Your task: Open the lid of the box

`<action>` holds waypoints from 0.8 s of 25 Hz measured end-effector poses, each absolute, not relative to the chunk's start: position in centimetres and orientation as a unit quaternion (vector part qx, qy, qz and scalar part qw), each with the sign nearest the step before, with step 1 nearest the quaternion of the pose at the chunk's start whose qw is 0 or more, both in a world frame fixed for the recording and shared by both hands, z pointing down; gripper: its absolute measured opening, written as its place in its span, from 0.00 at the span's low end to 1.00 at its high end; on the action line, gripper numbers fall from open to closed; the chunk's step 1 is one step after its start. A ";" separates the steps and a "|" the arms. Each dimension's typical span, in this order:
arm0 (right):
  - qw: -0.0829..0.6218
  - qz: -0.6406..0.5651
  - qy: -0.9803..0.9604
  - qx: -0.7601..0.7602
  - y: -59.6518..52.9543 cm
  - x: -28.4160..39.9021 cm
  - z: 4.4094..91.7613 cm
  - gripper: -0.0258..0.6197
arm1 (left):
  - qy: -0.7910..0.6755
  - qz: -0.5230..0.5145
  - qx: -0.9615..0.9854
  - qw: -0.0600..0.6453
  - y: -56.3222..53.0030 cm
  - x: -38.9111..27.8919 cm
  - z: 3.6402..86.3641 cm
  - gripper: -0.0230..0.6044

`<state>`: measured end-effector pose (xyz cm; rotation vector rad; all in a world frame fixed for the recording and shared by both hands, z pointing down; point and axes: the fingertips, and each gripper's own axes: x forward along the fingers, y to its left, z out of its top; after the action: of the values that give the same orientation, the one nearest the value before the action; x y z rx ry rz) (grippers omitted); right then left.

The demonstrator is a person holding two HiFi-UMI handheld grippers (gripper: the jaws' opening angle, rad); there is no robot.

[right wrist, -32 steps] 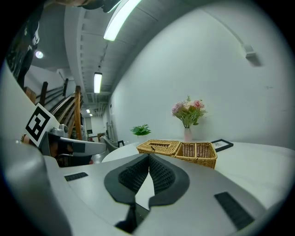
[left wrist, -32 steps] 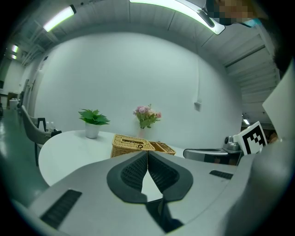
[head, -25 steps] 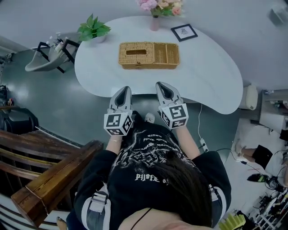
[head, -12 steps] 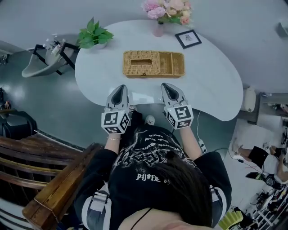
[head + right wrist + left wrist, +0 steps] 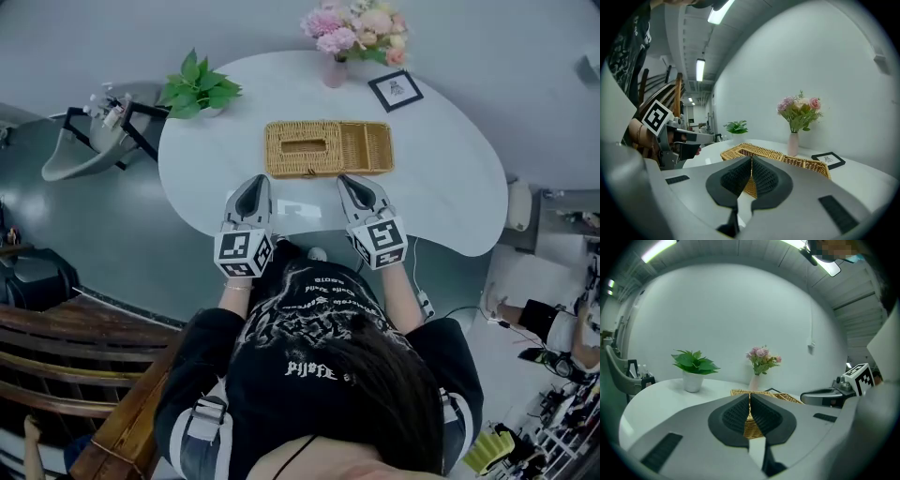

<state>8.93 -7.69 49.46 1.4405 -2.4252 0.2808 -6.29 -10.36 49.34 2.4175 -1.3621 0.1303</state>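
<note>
The wicker box [image 5: 328, 148] sits mid-table on the white table [image 5: 441, 178], its slotted lid [image 5: 302, 147] lying flat over the left part. The left gripper [image 5: 253, 184] and right gripper [image 5: 353, 183] hang over the near edge, close to the box's near side, each with jaws pressed together on nothing. A potted plant [image 5: 197, 89], flowers [image 5: 352, 37] and a picture frame [image 5: 395, 90] stand along the far side

Tan woven box [image 5: 327, 148], white table [image 5: 441, 178] (pink flowers [image 5: 354, 30])
</note>
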 end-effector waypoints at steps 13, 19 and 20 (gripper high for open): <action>0.236 0.106 -0.870 0.421 -9.4 6.0 50.1 0.15 | -0.453 0.049 0.870 0.190 -13.5 -7.8 50.1 0.08; 0.280 0.093 -0.883 0.365 -9.8 4.5 50.3 0.16 | -0.466 0.051 0.862 0.194 -13.8 -7.8 50.1 0.08; 0.292 0.088 -0.884 0.354 -9.8 4.3 50.5 0.18 | -0.470 0.051 0.859 0.197 -13.9 -7.9 50.1 0.08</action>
<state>4.25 -9.81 50.49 0.9439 -2.3570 0.2358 -7.91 -13.87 50.13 2.4055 -1.3164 0.1439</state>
